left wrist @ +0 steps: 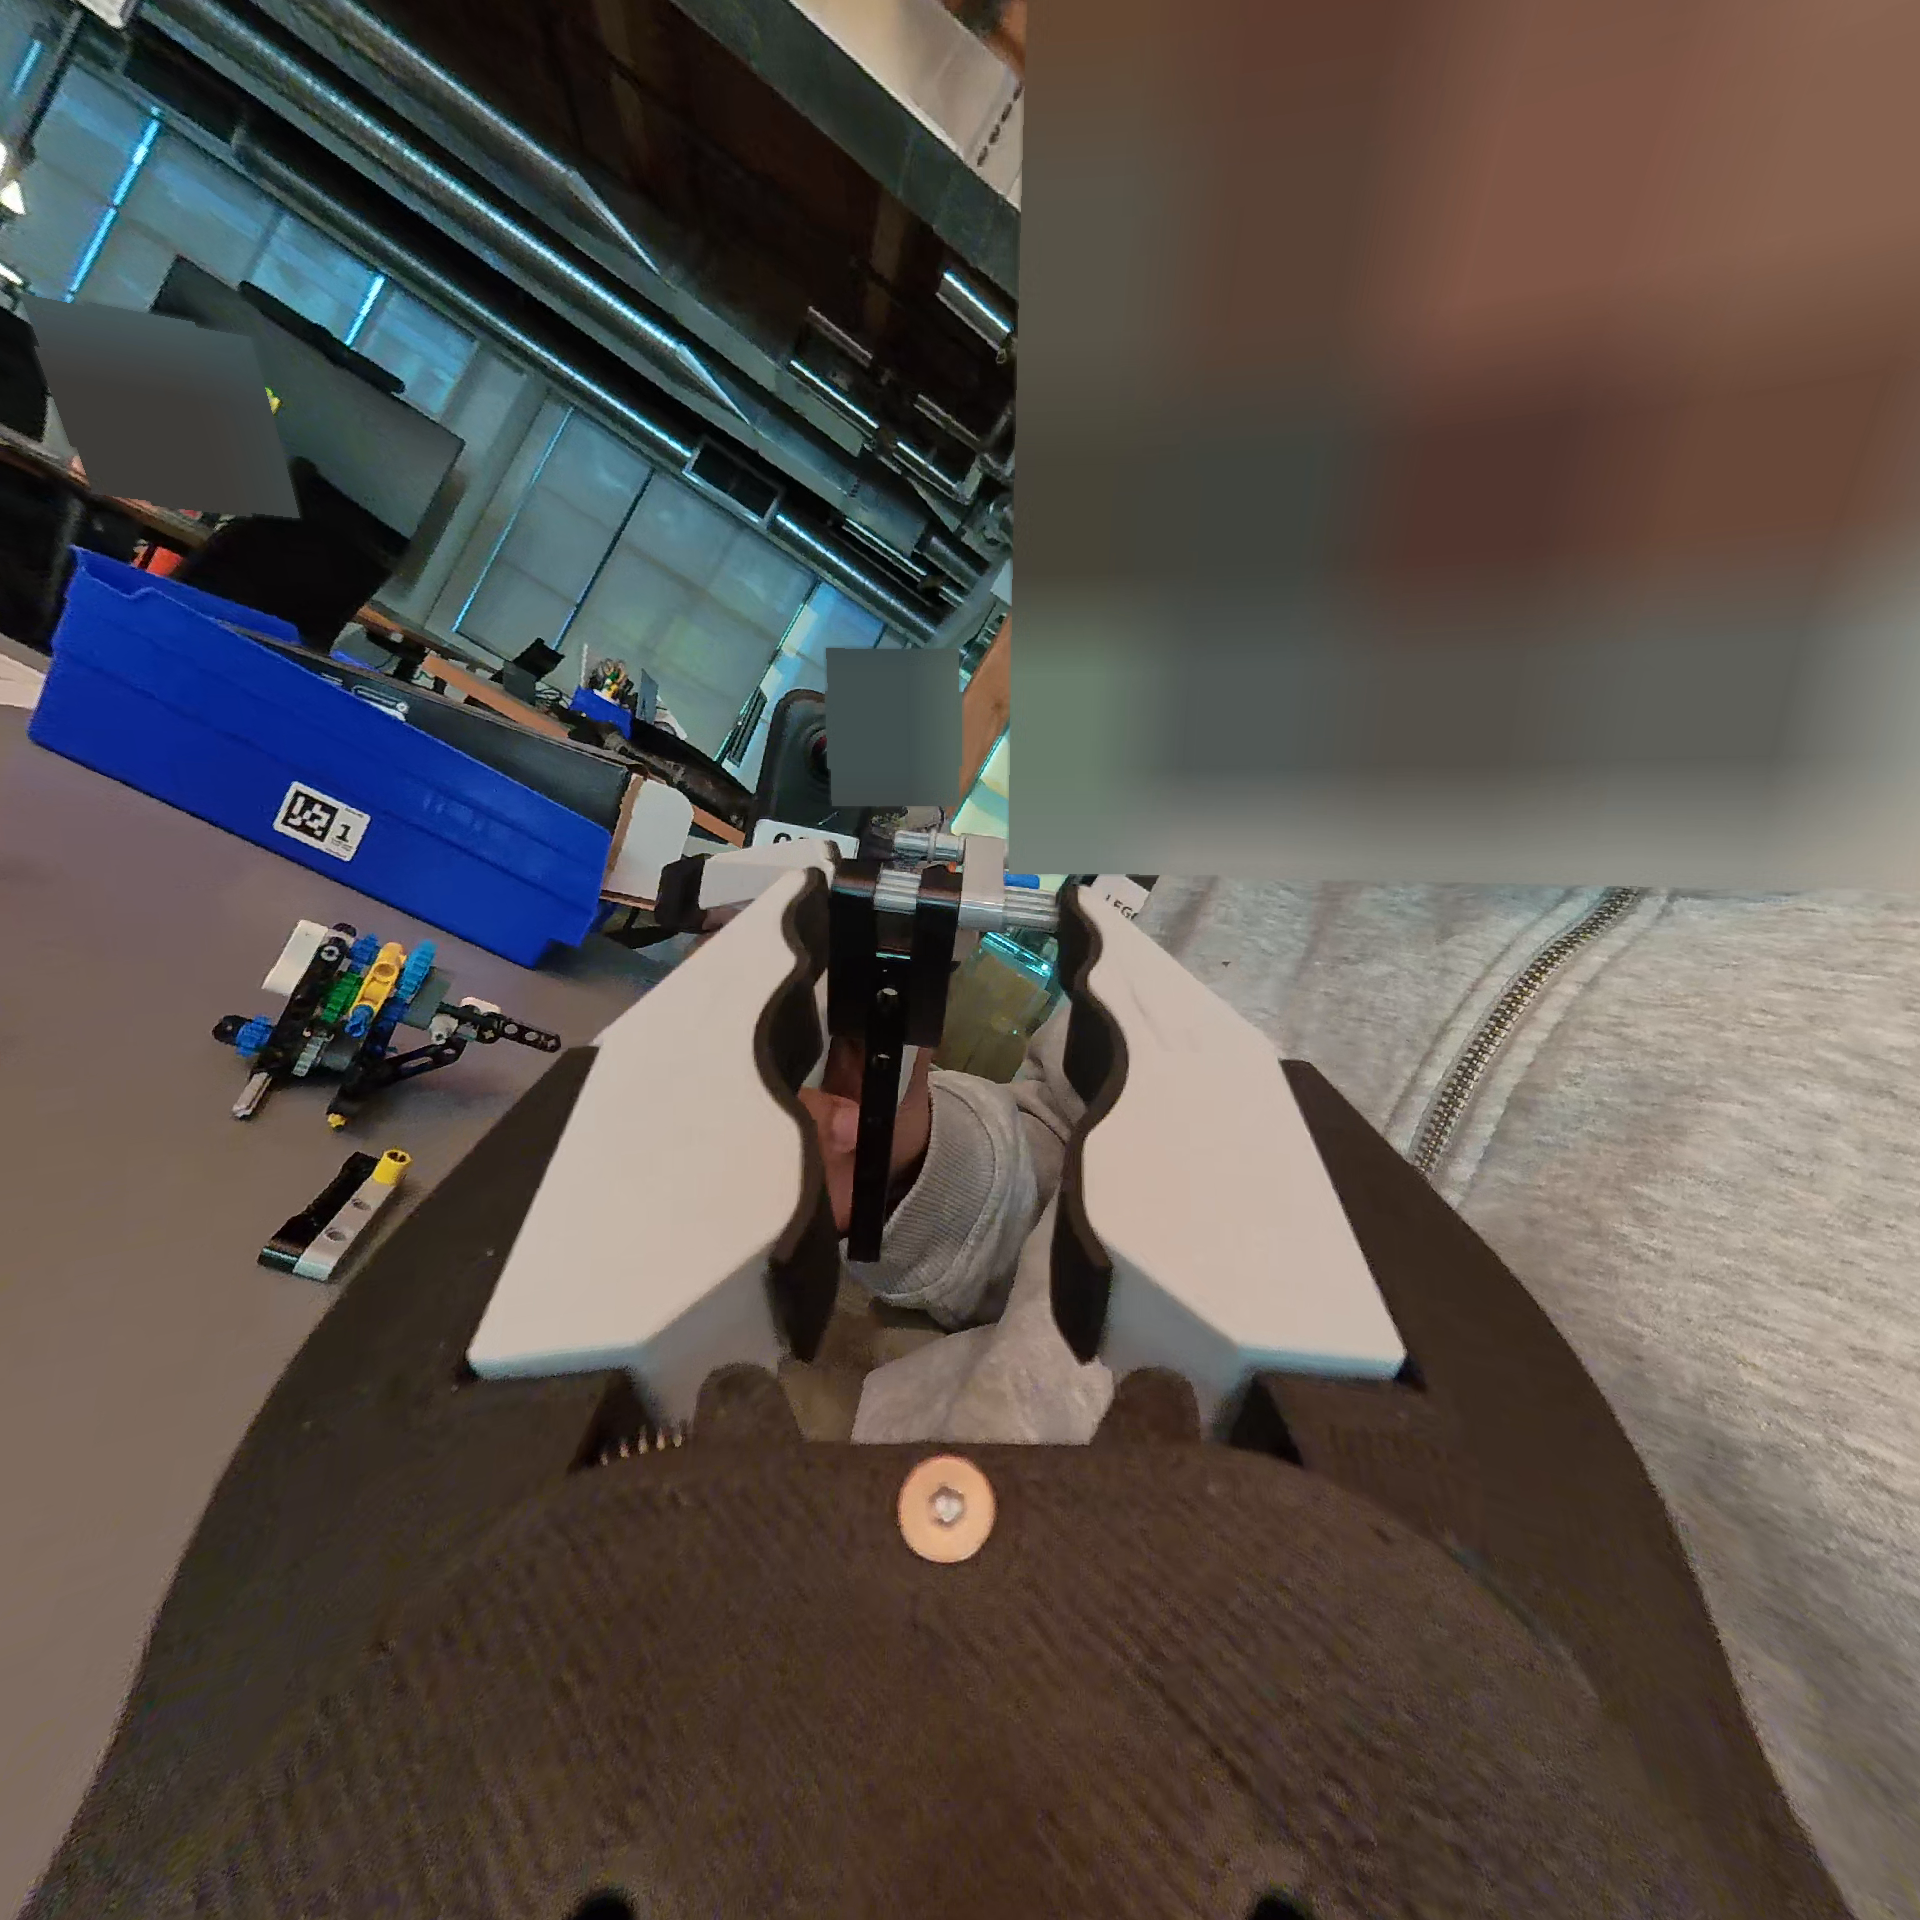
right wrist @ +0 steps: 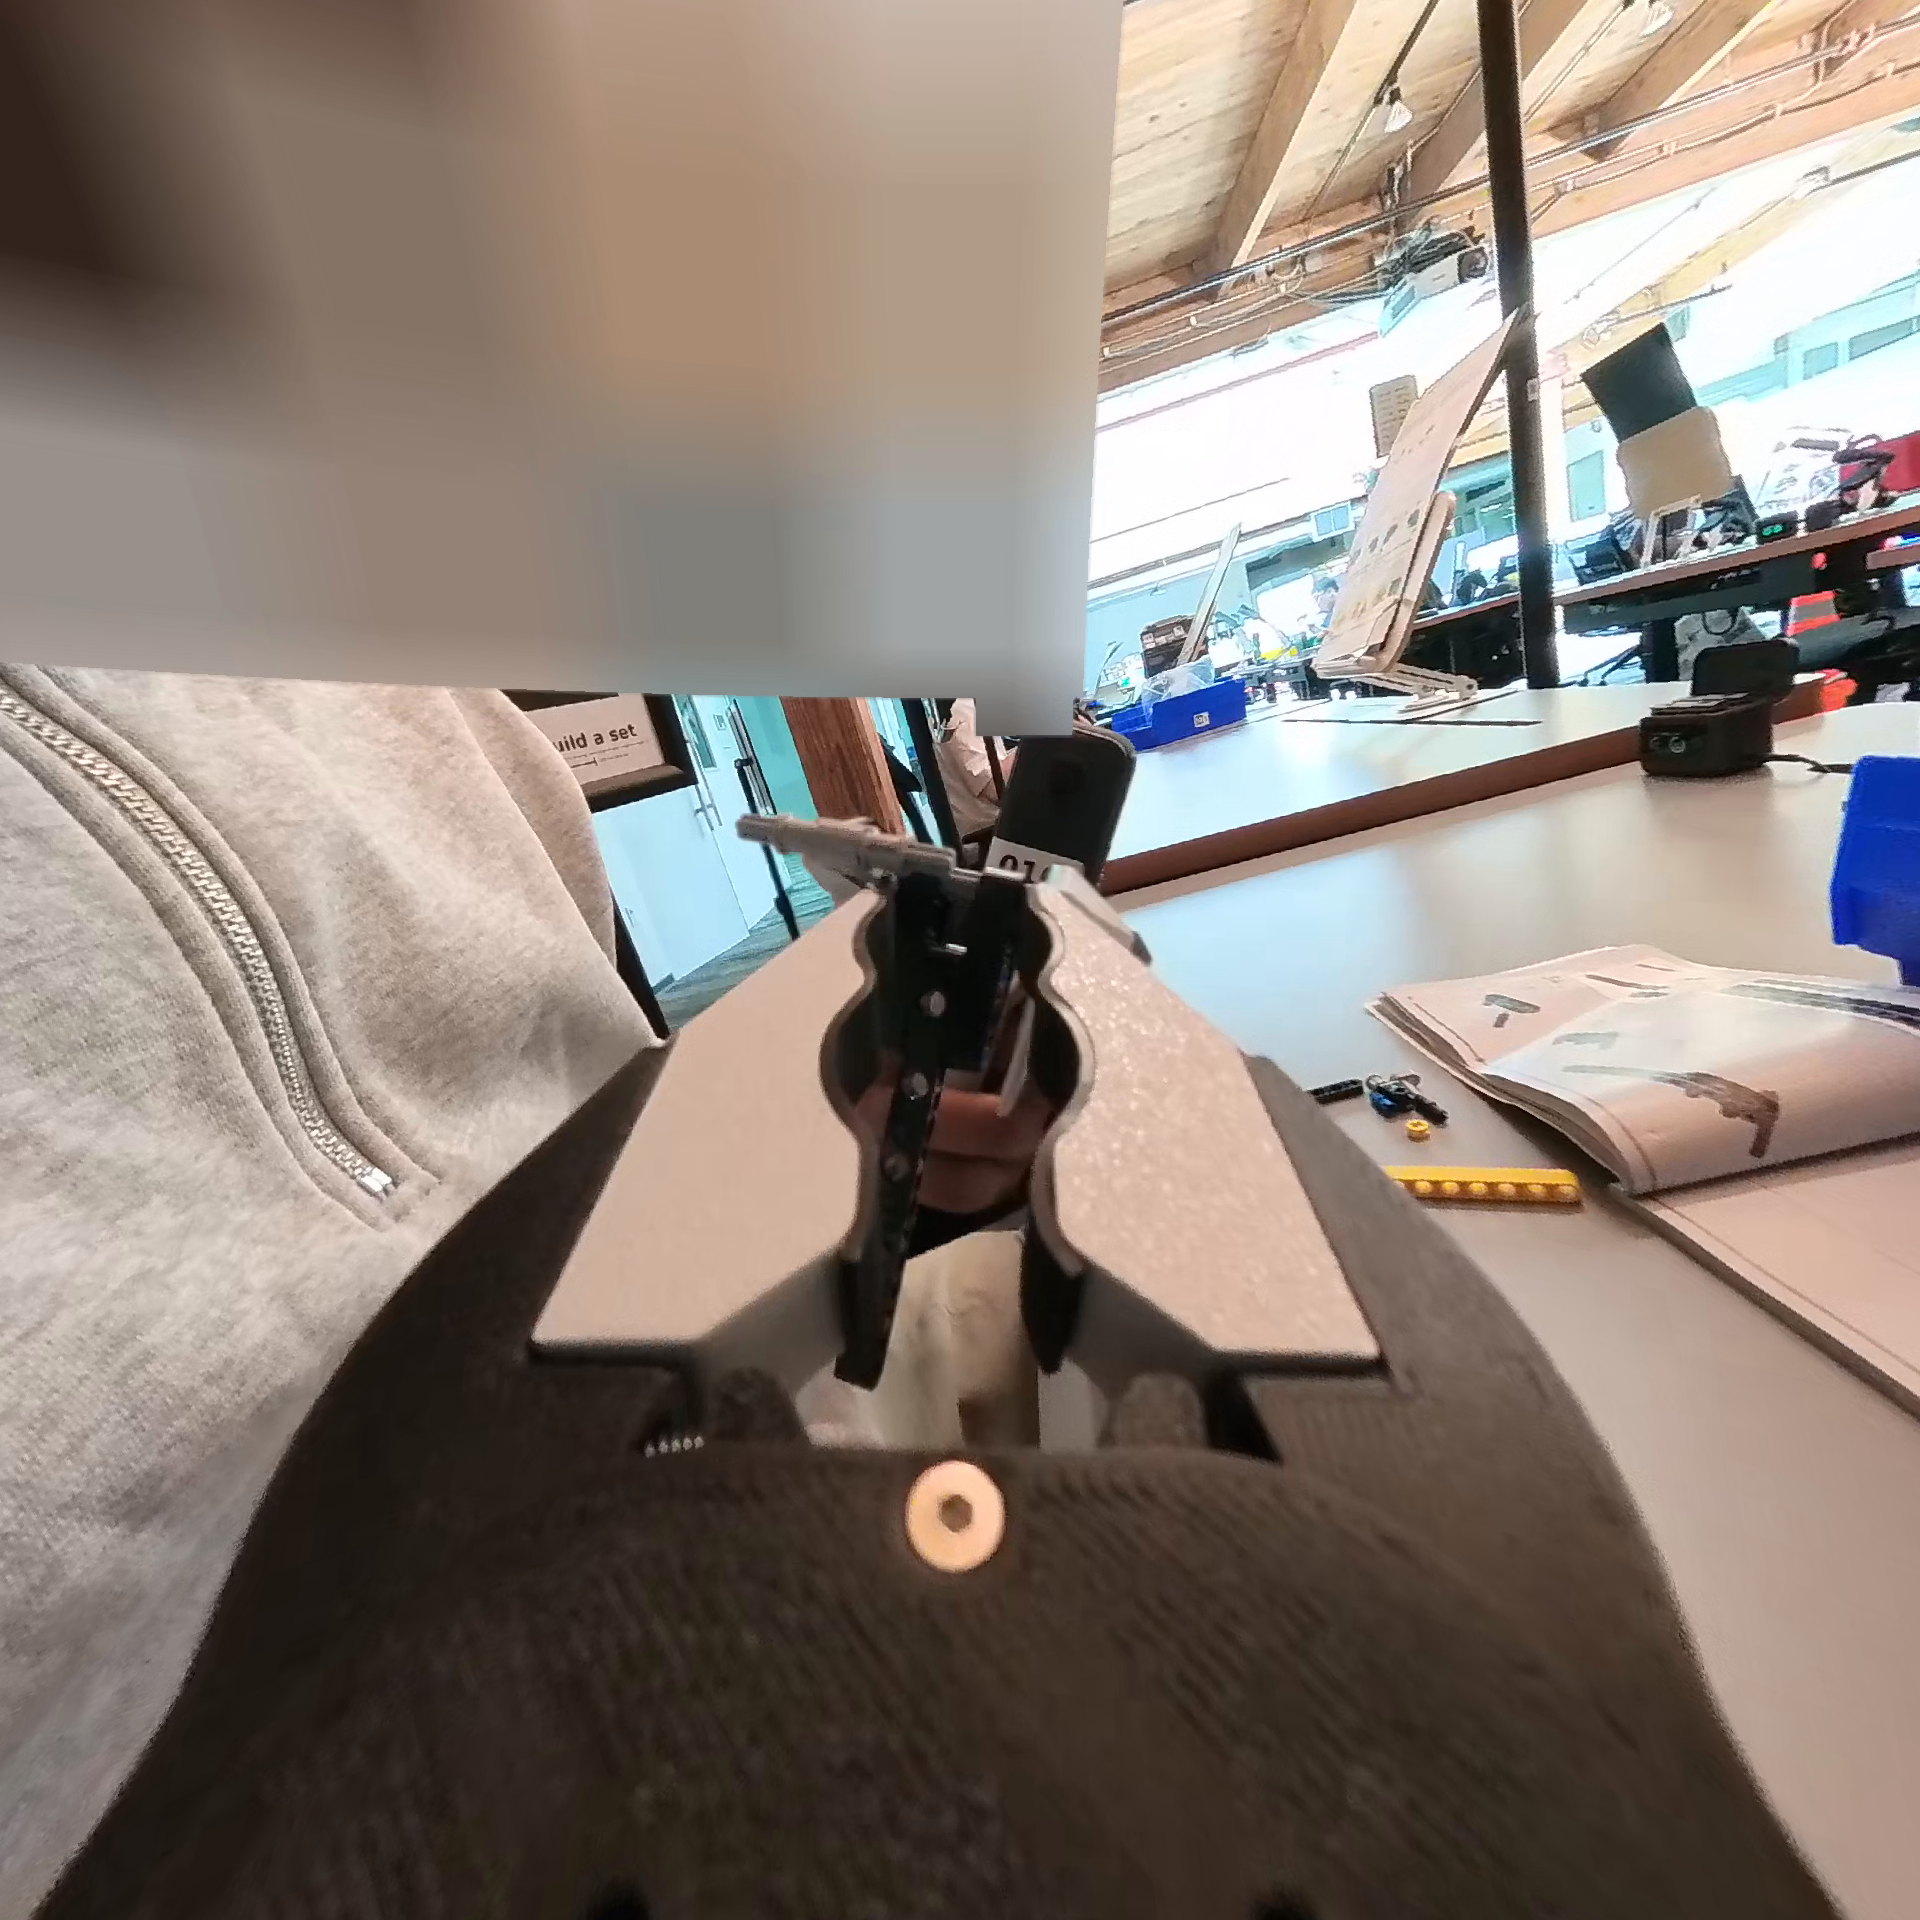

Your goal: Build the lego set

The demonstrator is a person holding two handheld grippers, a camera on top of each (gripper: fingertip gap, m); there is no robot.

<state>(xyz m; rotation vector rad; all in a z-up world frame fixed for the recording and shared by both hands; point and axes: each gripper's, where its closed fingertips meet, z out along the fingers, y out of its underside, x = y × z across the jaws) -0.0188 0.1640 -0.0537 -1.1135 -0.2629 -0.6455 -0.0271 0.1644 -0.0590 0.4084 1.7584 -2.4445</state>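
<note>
Left gripper (left wrist: 940, 904): jaws clamp grey ribbed axle connectors atop the black perforated beam assembly (left wrist: 888, 997).
Right gripper (right wrist: 956, 914): jaws closed on the same assembly (right wrist: 914, 1049).

Crowded dead ahead of both grippers by a grey hoodie (left wrist: 1621, 1195), close behind the fingertips. Open tabletop (left wrist: 135, 914) off to the left, hemmed by a blue bin (left wrist: 312, 748), a small lego build (left wrist: 364, 1013) and a loose beam (left wrist: 332, 1216). Rightward, blocked by a booklet (right wrist: 1683, 1049), yellow beam (right wrist: 1486, 1184) and small parts (right wrist: 1392, 1093).

Blue bin (left wrist: 312, 748) on table (left wrist: 125, 1039); grey hoodie (left wrist: 1662, 1195).
</note>
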